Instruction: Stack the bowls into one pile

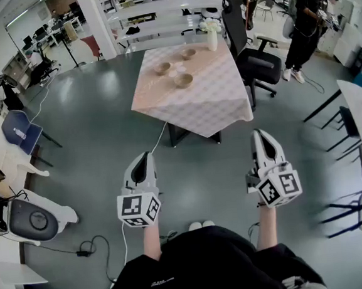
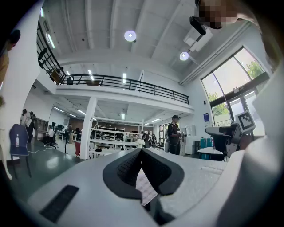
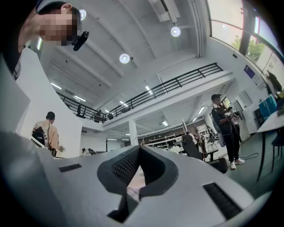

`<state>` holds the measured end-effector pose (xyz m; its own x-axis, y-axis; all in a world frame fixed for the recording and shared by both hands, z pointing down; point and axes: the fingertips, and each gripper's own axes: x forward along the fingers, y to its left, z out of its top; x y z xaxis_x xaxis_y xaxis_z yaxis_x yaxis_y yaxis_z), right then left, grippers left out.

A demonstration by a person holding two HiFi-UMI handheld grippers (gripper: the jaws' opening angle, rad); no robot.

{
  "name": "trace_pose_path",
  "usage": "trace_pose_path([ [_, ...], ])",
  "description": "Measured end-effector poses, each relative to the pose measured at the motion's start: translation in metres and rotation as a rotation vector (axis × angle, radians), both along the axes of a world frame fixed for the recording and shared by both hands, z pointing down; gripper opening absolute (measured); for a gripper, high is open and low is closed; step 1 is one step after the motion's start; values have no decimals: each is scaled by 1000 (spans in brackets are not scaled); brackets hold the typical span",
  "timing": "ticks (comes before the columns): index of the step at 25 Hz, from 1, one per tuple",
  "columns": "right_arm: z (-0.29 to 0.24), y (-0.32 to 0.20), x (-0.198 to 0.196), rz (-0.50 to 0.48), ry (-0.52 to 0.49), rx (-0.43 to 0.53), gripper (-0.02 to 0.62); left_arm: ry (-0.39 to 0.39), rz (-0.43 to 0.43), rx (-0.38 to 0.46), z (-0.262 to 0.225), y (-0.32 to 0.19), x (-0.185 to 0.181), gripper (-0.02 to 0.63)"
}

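Jaws closed and empty on left gripper (image 1: 146,155) and right gripper (image 1: 260,132); open floor (image 1: 199,170) up to table (image 1: 211,110) edge (three bowls (image 1: 183,80) apart on top).

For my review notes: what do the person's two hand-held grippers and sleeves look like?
The left hand-held gripper and right hand-held gripper match: pale grey shells, black ribbed jaw pads tapering to a point, and a cube of black-and-white square markers at each rear. The person wears a black top.
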<state>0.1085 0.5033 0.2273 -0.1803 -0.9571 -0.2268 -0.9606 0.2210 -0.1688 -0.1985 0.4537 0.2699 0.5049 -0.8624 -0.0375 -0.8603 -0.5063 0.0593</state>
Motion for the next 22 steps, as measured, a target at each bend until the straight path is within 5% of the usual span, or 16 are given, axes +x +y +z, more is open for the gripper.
trace_pose_path([
  [22,34,-35,4,-26,-29,-63,-9,-32,26,-74,30,-14,29,-3],
])
